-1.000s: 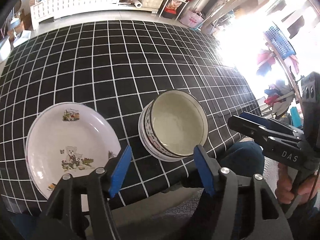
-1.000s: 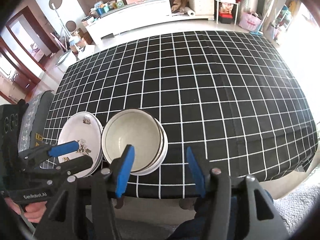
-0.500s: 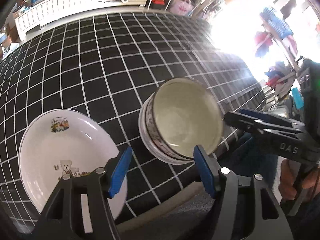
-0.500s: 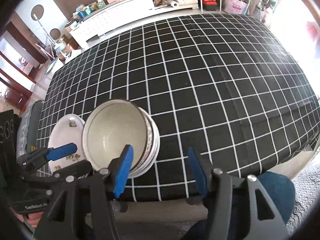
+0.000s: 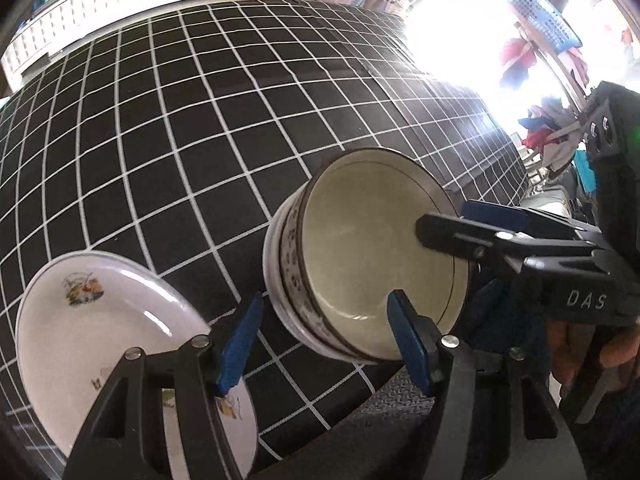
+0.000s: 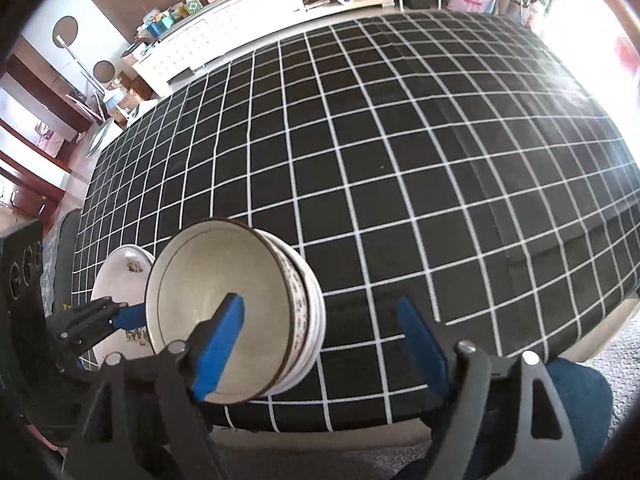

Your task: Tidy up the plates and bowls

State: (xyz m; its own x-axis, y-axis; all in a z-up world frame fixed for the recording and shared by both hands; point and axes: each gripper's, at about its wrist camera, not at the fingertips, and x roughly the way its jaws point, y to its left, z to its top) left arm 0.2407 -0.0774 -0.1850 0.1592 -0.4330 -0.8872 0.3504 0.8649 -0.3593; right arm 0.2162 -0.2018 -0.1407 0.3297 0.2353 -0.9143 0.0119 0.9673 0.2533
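Note:
A stack of cream bowls [image 5: 372, 256] with patterned sides stands near the table's front edge; it also shows in the right wrist view [image 6: 240, 312]. A stack of white plates [image 5: 92, 320] with cartoon prints lies to its left, seen too in the right wrist view [image 6: 124, 268]. My left gripper [image 5: 324, 340] is open, its jaws straddling the stack's near left side without touching. My right gripper [image 6: 320, 340] is open, its left finger in front of the bowls' right rim, its right finger beyond the stack. The other gripper shows in each view, left [image 6: 100, 320] and right [image 5: 472, 224].
The table wears a black cloth with a white grid [image 6: 400, 160]. White cabinets [image 6: 240, 12] and cluttered shelves stand behind it. A blue basket [image 5: 544, 20] hangs at the far right in bright glare. The table's front edge runs just below the bowls.
Both grippers have come closer to the bowl stack and tilted, so it looms larger. The right finger now overlaps the bowl rim. The bowls and plates have not moved.

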